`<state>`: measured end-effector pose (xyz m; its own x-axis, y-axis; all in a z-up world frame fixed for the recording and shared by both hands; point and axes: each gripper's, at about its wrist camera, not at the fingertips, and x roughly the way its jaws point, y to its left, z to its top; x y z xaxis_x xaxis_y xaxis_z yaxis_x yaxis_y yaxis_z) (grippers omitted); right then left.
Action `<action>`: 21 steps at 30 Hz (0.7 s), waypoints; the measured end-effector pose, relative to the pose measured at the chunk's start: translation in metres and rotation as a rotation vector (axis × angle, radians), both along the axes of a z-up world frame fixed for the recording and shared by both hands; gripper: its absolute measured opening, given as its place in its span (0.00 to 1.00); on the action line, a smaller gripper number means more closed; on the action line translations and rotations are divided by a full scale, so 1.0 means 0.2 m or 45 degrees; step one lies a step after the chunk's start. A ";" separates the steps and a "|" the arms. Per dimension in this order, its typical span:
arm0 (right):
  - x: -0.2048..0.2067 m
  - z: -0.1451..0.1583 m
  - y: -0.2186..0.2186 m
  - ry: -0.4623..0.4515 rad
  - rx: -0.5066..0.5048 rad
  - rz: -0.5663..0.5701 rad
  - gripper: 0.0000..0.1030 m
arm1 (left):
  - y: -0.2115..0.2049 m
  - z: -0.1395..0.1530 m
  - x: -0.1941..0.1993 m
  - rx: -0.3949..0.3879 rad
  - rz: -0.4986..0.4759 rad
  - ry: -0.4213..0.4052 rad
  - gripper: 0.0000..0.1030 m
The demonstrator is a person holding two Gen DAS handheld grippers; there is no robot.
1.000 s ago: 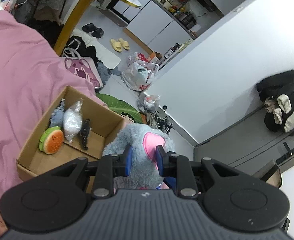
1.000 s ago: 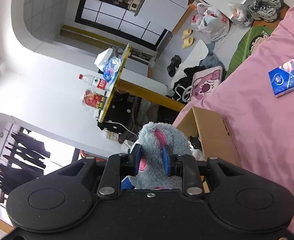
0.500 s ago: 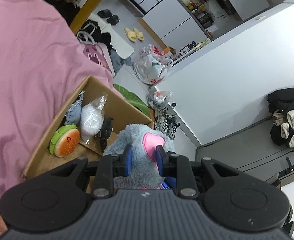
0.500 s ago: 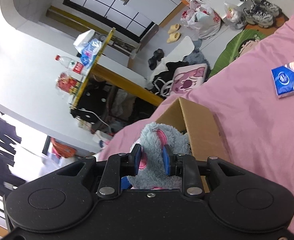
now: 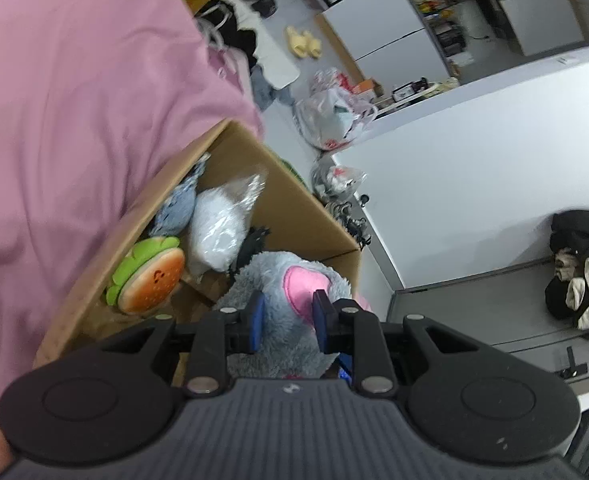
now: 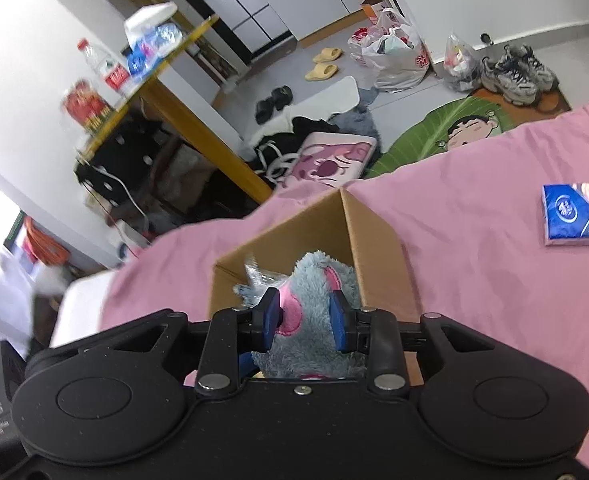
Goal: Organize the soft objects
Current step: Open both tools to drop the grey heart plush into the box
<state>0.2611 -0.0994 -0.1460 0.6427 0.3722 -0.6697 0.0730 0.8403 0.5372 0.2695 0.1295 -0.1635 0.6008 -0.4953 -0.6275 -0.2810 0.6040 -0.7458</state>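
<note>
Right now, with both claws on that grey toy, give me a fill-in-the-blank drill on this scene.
1. The grey plush toy has ears lined in ____.
2. The cardboard box sits on a ____ bedsheet.
3. The hamburger plush lies ____ the box.
4. The pack on the sheet right of the box, the tissue pack, is mostly ____.

Missing words: pink; pink; inside; blue
</note>
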 end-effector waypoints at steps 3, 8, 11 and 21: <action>0.01 -0.02 0.00 0.027 0.006 -0.015 0.32 | 0.00 -0.04 0.02 -0.005 0.005 0.032 0.23; 0.01 -0.03 0.00 0.001 0.034 -0.026 0.43 | 0.03 -0.07 0.04 -0.030 0.032 0.067 0.24; 0.01 -0.02 -0.01 -0.005 0.050 -0.029 0.47 | 0.02 -0.05 0.04 0.029 0.023 0.054 0.25; -0.06 0.06 -0.07 -0.022 0.106 -0.021 0.63 | -0.03 0.07 -0.01 0.249 0.004 0.014 0.53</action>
<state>0.2491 -0.1140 -0.1337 0.6604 0.4155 -0.6255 0.0762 0.7916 0.6062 0.2668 0.1245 -0.1501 0.5948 -0.3617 -0.7179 -0.2903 0.7362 -0.6114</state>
